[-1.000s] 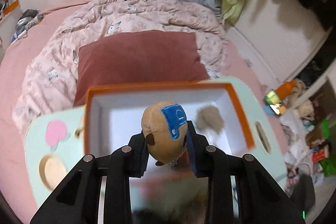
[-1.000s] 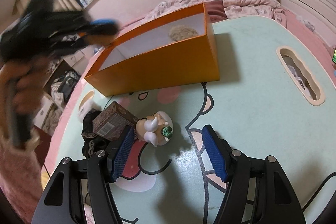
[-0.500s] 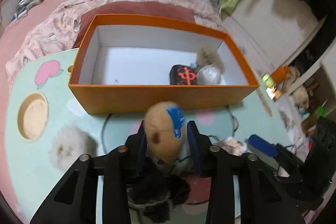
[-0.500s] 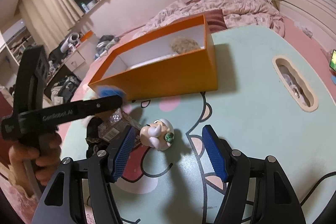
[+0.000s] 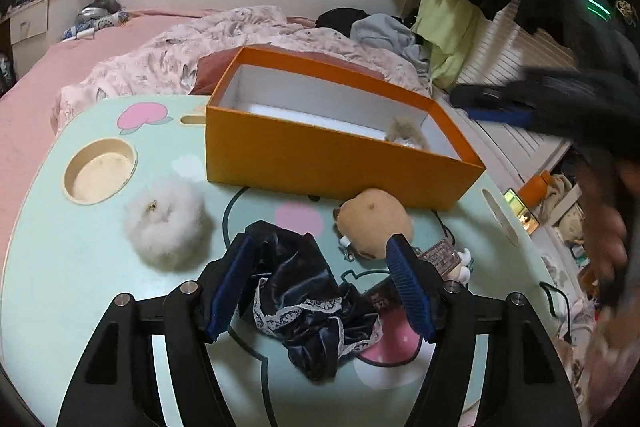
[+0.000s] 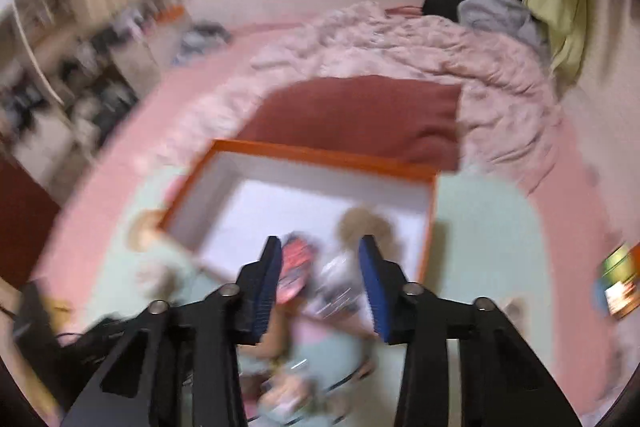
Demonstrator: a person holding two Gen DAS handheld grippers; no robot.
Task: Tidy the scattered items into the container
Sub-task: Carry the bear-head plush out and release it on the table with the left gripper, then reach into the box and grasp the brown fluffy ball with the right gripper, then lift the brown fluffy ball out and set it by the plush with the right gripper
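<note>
My left gripper (image 5: pixel 320 281), wide open and empty, straddles the dark satin cloth (image 5: pixel 308 291) (right gripper (image 6: pixel 320 283) open, blurred, over the orange box (image 6: pixel 328 157)).

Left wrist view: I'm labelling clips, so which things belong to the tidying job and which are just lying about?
Job: orange box, white pompom, dark satin cloth, tan plush, small brown box.

Lying about: quilt, clothes pile, green garment.

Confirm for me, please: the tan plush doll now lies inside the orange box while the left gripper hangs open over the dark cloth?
Not quite. The left wrist view shows the tan plush doll on the table before the orange box. The left gripper is indeed open over the dark cloth.
</note>
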